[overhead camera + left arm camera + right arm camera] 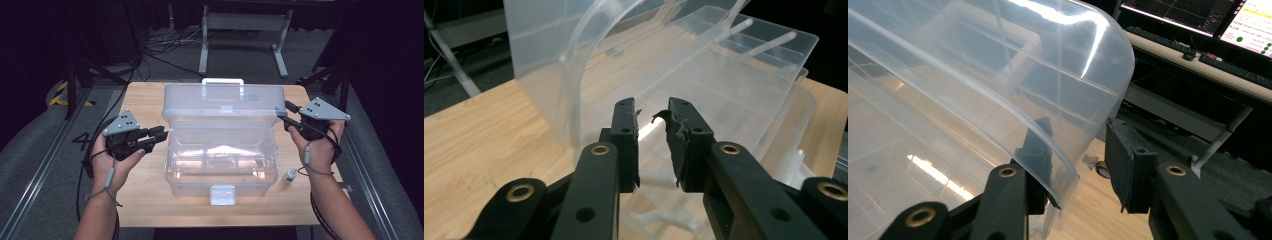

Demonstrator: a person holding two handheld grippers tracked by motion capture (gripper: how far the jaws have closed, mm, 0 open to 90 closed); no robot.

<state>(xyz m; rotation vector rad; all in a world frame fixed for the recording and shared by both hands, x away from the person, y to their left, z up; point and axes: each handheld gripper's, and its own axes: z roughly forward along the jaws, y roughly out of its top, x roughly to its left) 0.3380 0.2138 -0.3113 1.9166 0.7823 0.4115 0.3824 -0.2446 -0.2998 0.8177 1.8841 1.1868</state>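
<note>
A clear plastic storage box (pixel 220 181) stands in the middle of the wooden table (pixel 145 200). Its lid (pixel 222 100) is swung up at the back, with a white handle (pixel 222 82) on top. My left gripper (pixel 162 133) hovers just off the box's left wall, open, with nothing between its jaws. In the left gripper view, the gripper (pixel 653 112) points at the box (pixel 734 75) and the raised lid (pixel 539 50). My right gripper (pixel 281 115) is at the lid's right edge. In the right gripper view, the gripper (pixel 1078 125) straddles the lid (pixel 998 65): one jaw sits behind the plastic, the other stands apart from it.
A small clear bottle (pixel 289 175) stands on the table by the box's front right corner, under my right forearm. A white latch (pixel 222 194) hangs at the box's front. A metal desk frame (pixel 245 30) stands on the floor behind the table. Monitors (pixel 1198 15) glow beyond the lid.
</note>
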